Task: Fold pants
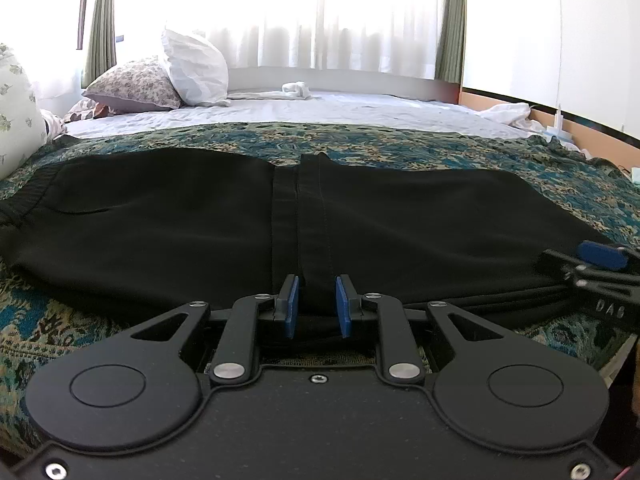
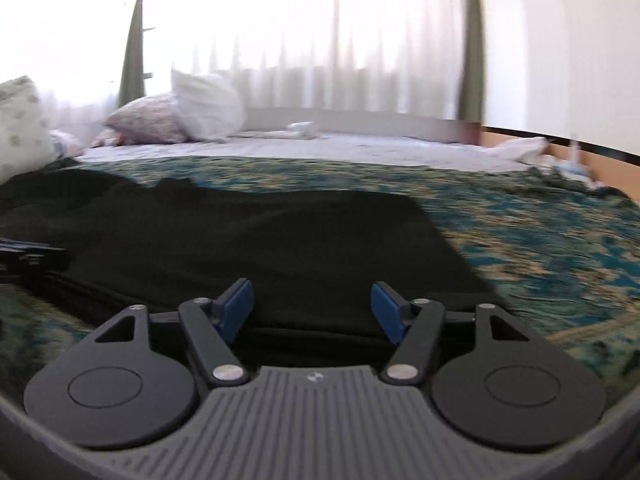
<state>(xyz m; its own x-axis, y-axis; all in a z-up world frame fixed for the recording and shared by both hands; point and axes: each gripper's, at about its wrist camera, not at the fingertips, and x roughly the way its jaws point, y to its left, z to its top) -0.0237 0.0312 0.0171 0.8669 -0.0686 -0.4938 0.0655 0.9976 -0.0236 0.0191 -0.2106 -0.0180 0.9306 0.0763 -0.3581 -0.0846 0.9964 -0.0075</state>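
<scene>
The black pants lie spread flat on the patterned teal bedspread of the bed, lengthwise across the view: the ribbed waistband is at the left, and a stitched hem band runs across the middle where one part of the cloth seems to be laid over the rest, so a first fold looks to be in place already. The step in hand appears to be taking hold of the near edge for the next fold. The left hand-held gripper sits at that near edge with its blue pads drawn close together and a bunch of black cloth between them; it looks pinched on the pants, though the exact contact of pad on cloth is hard to make out against the dark fabric. The right hand-held gripper is spread wide, just at the near edge further toward the leg end, with cloth lying under and between its pads but nothing pressed; the right wrist view is blurred, which suggests the hand is in motion. Seen from the left wrist camera, its tip shows at the right border, just beside the pants' edge. The next move likely calls for the right jaws to close on all layers of the edge, level with the left grip, and then for both hands to lift and carry the edge over together, keeping the cloth taut so the layers do not slip or wrinkle.
</scene>
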